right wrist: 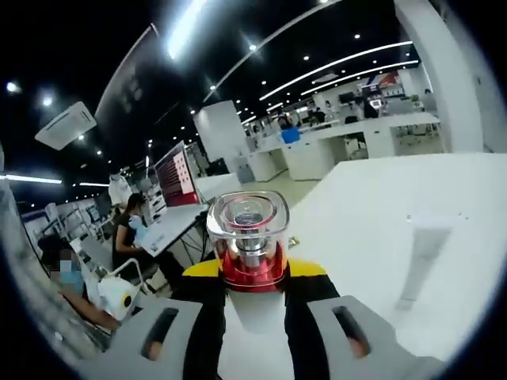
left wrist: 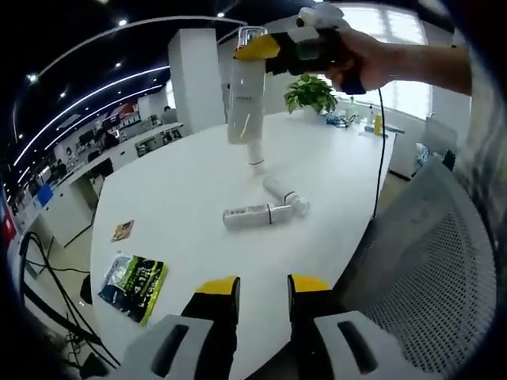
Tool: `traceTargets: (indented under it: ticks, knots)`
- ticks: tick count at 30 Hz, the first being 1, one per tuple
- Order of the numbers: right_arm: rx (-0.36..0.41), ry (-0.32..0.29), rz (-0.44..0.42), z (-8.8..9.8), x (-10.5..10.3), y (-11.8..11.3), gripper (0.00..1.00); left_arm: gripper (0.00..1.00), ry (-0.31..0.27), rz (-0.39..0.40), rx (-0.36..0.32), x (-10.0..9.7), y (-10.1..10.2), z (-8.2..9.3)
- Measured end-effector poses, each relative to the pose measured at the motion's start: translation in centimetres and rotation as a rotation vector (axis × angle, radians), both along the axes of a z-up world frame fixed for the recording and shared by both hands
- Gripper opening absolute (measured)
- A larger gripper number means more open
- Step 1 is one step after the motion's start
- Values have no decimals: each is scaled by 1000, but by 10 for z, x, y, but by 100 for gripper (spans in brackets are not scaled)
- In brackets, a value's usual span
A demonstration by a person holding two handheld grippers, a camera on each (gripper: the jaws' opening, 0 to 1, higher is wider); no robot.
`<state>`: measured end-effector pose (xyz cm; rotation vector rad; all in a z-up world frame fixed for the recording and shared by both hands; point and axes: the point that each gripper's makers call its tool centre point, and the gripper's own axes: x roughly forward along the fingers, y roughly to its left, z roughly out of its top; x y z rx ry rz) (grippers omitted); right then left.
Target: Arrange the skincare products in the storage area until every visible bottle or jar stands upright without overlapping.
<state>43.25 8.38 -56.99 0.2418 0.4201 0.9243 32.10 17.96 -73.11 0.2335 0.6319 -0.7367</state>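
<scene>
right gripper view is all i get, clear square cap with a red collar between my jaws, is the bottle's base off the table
Observer: Yes. In the left gripper view the right gripper holds the tall pale cylindrical bottle by its top, with its base in the air above the white table.
Operator: anything lying down out there
Observer: Two. A long white tube and a shorter white tube lie on their sides near the middle of the table, close together.
Operator: left gripper busy
Observer: No. The left gripper is open and holds nothing, near the table's edge.
</scene>
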Motion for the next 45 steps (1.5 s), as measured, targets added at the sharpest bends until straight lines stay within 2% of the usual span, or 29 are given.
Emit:
traceTargets:
  ticks: [3, 8, 9, 10, 11, 12, 14, 16, 17, 18, 19, 20, 22, 24, 26, 29, 31, 34, 37, 39, 40, 45]
  knots:
    - [11, 25, 18, -10, -13, 1, 25, 26, 15, -32, -21, -5, -6, 0]
    - [35, 76, 17, -27, -35, 3, 25, 27, 51, -93, -7, -18, -13, -4]
    - [38, 82, 14, -31, -38, 1, 25, 26, 6, -105, -3, -16, -13, 2]
    - [36, 84, 11, -34, -39, 0, 25, 25, -7, -108, -11, -15, -14, 5]
    - [9, 78, 12, -39, -41, -2, 25, 26, -6, -102, -57, -16, -16, 11]
    - [-20, 59, 19, -43, -41, -3, 25, 26, 4, -93, -71, -16, -16, 13]
    - [-63, 33, 36, -49, -45, -2, 25, 26, 7, -80, -67, -13, -14, 12]
    - [-91, 26, 55, -58, -49, 0, 25, 30, 13, -58, -23, -9, -10, 4]
    - [-91, 29, 51, -60, -49, 0, 25, 33, 1, -52, 21, -7, -5, 1]
    - [-96, 22, 54, -64, -50, 0, 25, 37, -37, -49, 89, -2, 0, -2]
    - [-100, 19, 57, -66, -50, 1, 25, 39, -45, -54, 115, -2, 1, -3]
    - [-105, 17, 59, -69, -50, 1, 25, 40, -36, -53, 108, -2, -1, -3]
    - [-130, -5, 88, -75, -52, 3, 25, 40, -3, 32, 17, 0, -8, 8]
    - [-140, -9, 104, -79, -54, 4, 26, 40, -16, 56, -37, 0, -17, 16]
    - [-146, -11, 119, -84, -55, 4, 26, 40, -10, 50, -22, -2, -23, 16]
    - [-164, -29, 161, -95, -60, 6, 26, 40, -17, 48, -38, -5, -38, 16]
    - [-182, -40, 181, -101, -63, 8, 26, 40, -15, 41, -18, -6, -41, 11]
    - [-221, -67, 211, -112, -67, 12, 26, 40, -7, 36, 48, -7, -37, -1]
    - [-226, -75, 227, -118, -68, 15, 26, 40, -1, 48, 66, -6, -35, -6]
    - [-226, -66, 228, -120, -69, 14, 26, 40, -8, 47, 73, -6, -36, -7]
    - [-229, -66, 230, -120, -69, 14, 26, 40, -6, 40, 97, -7, -35, -10]
    - [-266, -88, 262, -121, -70, 1, 26, 40, 7, 22, 152, -10, -34, -20]
